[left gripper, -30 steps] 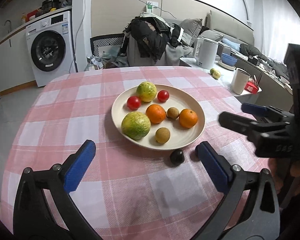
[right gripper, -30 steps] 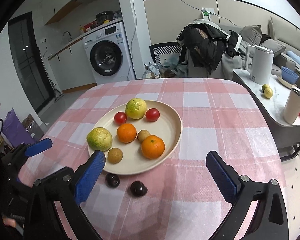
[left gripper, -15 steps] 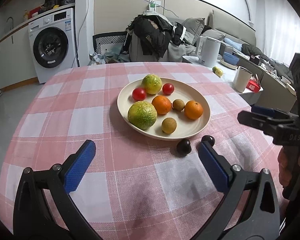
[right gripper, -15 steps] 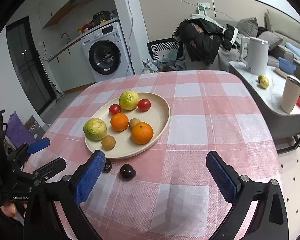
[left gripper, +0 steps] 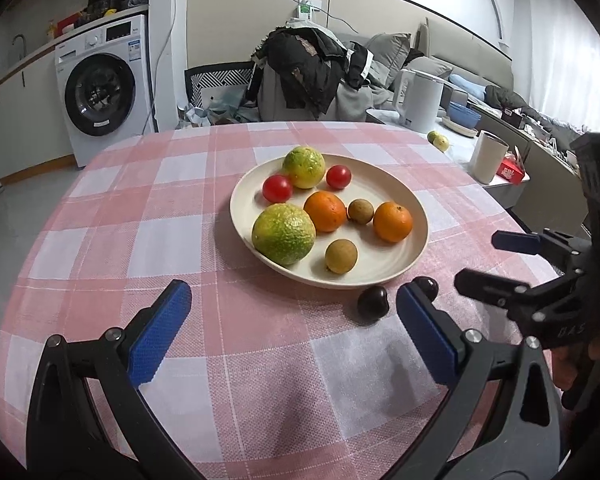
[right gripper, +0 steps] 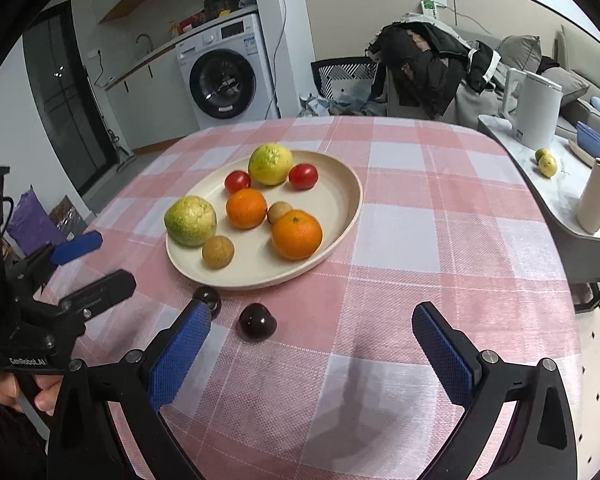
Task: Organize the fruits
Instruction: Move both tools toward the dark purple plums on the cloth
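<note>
Fruit: two dark glossy round fruits (right gripper: pixel 257 322) on checked tablecloth (right gripper: pixel 400 240), just beside cream plate (right gripper: pixel 346 216); one (right gripper: pixel 208 298) partly hidden behind right gripper's blue pad. Plate holds two oranges, two tomatoes, two bumpy green citrus, two small brown fruits. Left gripper (left gripper: pixel 290 330), right gripper (right gripper: pixel 310 352): both spread wide, empty.

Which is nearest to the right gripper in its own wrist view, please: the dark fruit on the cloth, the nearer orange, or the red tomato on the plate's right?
From the right gripper:
1. Dark fruit, on the cloth just ahead, left of centre.
2. Nearer orange, at the plate's near side.
3. Red tomato, at the plate's far side.
</note>
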`<state>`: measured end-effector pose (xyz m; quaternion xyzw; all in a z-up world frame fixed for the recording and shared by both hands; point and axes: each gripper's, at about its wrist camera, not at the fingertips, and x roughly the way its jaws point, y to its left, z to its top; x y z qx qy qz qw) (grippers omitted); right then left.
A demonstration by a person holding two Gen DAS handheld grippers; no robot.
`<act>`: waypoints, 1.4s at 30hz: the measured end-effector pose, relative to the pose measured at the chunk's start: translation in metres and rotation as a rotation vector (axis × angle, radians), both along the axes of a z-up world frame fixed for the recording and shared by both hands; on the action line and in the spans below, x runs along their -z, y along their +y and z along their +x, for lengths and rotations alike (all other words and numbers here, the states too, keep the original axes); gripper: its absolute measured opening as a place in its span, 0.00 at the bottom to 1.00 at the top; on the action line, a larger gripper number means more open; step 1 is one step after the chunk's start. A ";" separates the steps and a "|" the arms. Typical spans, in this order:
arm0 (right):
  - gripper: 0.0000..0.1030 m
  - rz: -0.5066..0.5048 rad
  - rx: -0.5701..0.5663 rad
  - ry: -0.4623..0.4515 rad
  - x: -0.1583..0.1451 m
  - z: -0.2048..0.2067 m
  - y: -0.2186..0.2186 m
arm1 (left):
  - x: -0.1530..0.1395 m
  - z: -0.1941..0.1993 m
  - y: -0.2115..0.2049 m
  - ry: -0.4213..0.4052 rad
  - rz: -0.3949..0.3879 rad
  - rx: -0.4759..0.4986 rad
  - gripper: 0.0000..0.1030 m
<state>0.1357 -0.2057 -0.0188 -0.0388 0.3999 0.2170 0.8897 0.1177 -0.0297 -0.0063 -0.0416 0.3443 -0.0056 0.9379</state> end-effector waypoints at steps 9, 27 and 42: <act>1.00 -0.075 -0.041 0.048 0.018 0.002 0.012 | 0.010 0.008 -0.003 0.029 -0.011 0.010 0.99; 0.88 -0.191 -0.102 0.054 0.038 0.005 0.036 | 0.024 0.011 -0.014 0.049 0.041 0.050 0.99; 0.33 -0.159 -0.158 0.028 0.032 0.000 0.045 | 0.028 0.011 -0.017 0.081 0.031 0.081 0.99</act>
